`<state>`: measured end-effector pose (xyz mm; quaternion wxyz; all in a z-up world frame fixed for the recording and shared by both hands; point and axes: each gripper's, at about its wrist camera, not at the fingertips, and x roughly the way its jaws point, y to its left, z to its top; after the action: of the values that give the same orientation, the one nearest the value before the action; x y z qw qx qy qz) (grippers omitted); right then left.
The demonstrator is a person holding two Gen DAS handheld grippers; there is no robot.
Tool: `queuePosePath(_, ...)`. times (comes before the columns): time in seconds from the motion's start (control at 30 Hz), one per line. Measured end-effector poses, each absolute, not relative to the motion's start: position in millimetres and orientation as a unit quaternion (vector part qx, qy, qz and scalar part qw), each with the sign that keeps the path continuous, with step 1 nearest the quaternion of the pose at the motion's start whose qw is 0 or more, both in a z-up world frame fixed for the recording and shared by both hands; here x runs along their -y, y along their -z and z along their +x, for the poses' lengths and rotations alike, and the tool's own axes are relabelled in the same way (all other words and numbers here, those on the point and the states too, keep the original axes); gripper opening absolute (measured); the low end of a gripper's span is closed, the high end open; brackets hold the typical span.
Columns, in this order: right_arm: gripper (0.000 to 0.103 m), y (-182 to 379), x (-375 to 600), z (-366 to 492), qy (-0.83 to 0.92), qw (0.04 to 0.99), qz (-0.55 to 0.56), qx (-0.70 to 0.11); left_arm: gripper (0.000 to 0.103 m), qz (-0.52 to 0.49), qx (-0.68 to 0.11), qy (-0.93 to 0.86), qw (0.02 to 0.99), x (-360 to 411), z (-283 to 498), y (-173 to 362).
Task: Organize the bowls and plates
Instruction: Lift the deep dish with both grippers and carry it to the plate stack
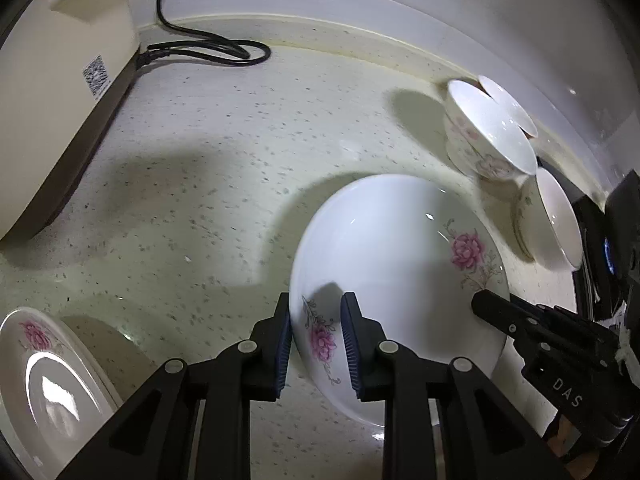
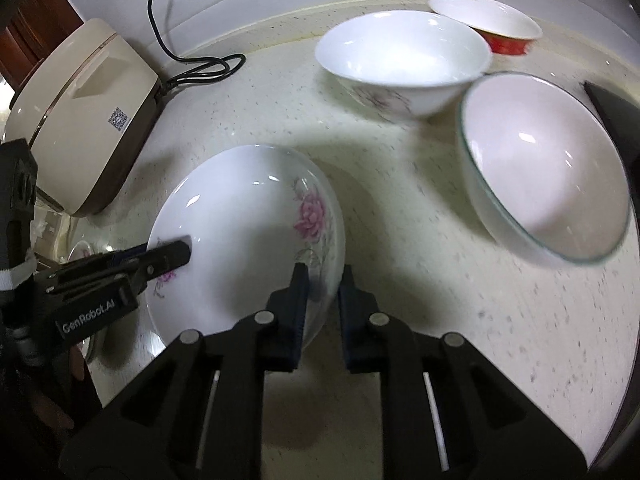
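Observation:
A white deep plate (image 1: pixel 400 248) with pink flowers hangs slightly tilted over the speckled counter (image 1: pixel 224 168). My left gripper (image 1: pixel 317 300) is shut on its near rim beside one flower, one pad outside and one inside. My right gripper (image 2: pixel 324 276) is shut on the opposite rim of the same plate (image 2: pixel 248 208), below the other flower. Each gripper shows in the other's view: the right one (image 1: pixel 486 304) on the plate's right edge, the left one (image 2: pixel 180 254) on its left edge.
A floral bowl (image 1: pixel 488 132), a red bowl (image 2: pixel 488 20) and a green-rimmed bowl (image 2: pixel 544 168) stand by the back wall. A second flowered plate (image 1: pixel 44 380) lies at the near left. A cream appliance (image 1: pixel 60 100) with a black cord (image 1: pixel 208 46) fills the left.

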<state>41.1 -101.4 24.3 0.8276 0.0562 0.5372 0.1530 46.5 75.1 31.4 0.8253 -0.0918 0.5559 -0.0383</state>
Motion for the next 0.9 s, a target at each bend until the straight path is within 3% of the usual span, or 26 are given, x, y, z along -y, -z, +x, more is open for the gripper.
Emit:
queuePosePath(0.4, 0.024, -25, 103, 35, -0.151, 0.824, 0.053, -0.543, 0.027, -0.073, -0.552, 0.042, 0.830, -62, 36, -35)
queuePosePath(0.9, 0.020, -36, 115, 27, -0.159, 0.831, 0.079, -0.528, 0.027, -0.061, -0.537, 0.037, 0.841, -50, 15, -55)
